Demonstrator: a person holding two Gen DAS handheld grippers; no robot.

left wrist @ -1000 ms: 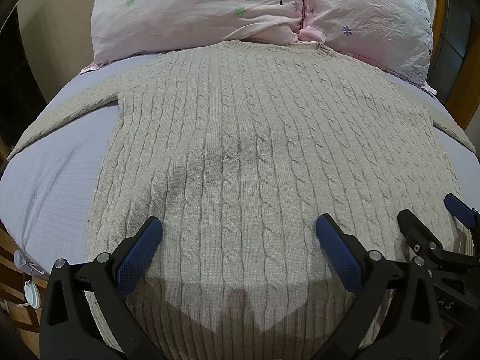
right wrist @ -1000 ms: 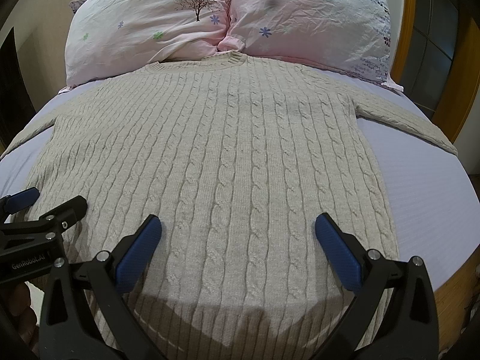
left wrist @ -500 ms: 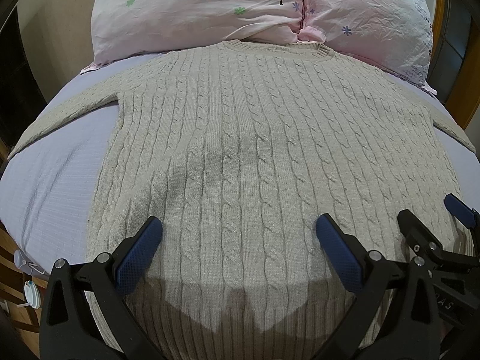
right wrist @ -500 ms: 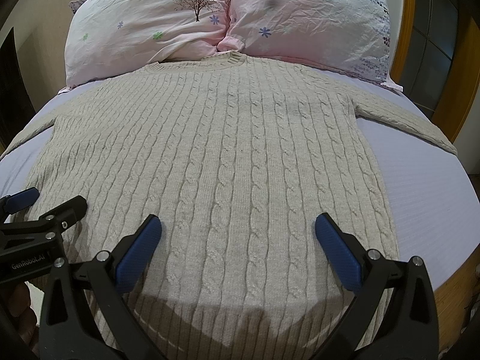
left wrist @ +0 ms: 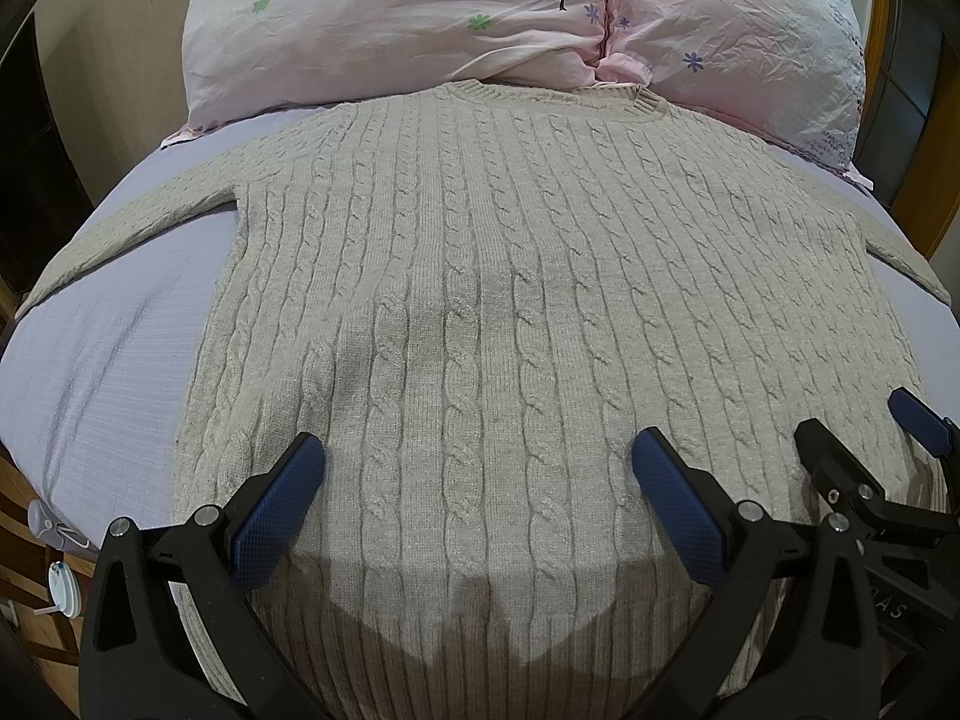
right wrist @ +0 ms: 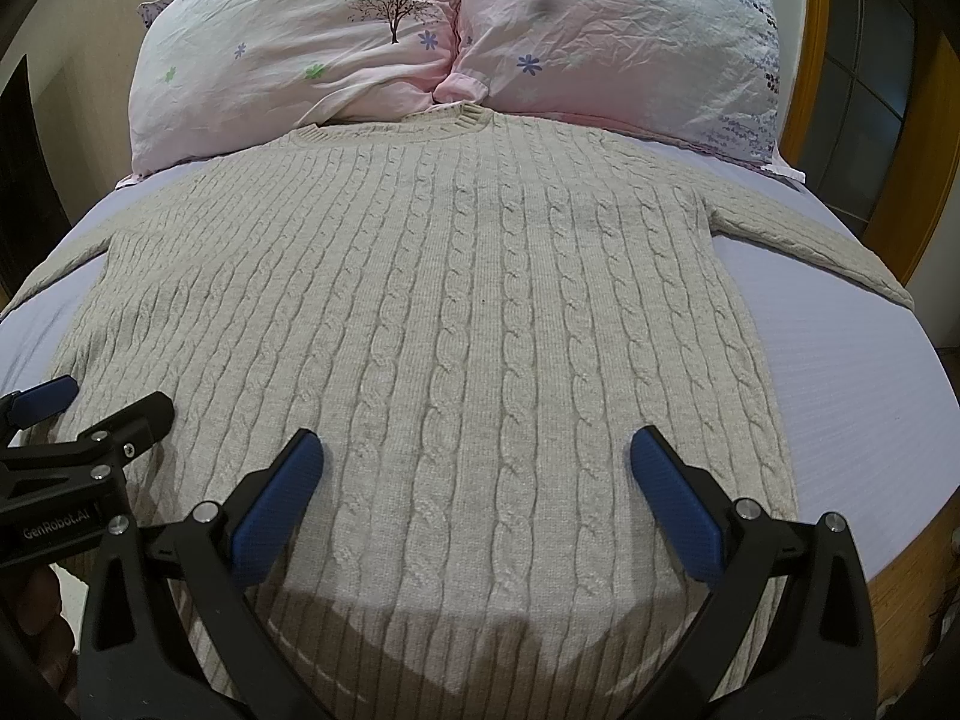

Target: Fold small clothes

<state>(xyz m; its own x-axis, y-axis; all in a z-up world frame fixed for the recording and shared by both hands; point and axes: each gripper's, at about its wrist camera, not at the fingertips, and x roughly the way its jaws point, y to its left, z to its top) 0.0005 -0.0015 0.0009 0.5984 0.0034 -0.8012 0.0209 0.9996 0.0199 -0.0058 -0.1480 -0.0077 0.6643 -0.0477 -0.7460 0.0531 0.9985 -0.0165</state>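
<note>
The left hand-held gripper (left wrist: 477, 480) fills the bottom of its own view with both blue-padded fingers spread wide apart, holding nothing, poised over the lower part of a beige cable-knit sweater (left wrist: 510, 312). The right hand-held gripper (right wrist: 477, 480) sits the same way at the bottom of its view, fingers wide apart and empty, over the sweater's lower right half. Each tool also shows in the other's picture: the right one at the lower right edge of the left view, the left one at the lower left edge of the right view, just beside one another above the hem. The sweater lies flat and unfolded in the centre of the frame on a pale lavender bed sheet (right wrist: 840, 372), sleeves stretched out to either side, its ribbed collar (right wrist: 468, 117) touching two pink flowered pillows (right wrist: 312, 54) at the top. An orange wooden bed frame (right wrist: 810, 48) curves along the upper right.
</note>
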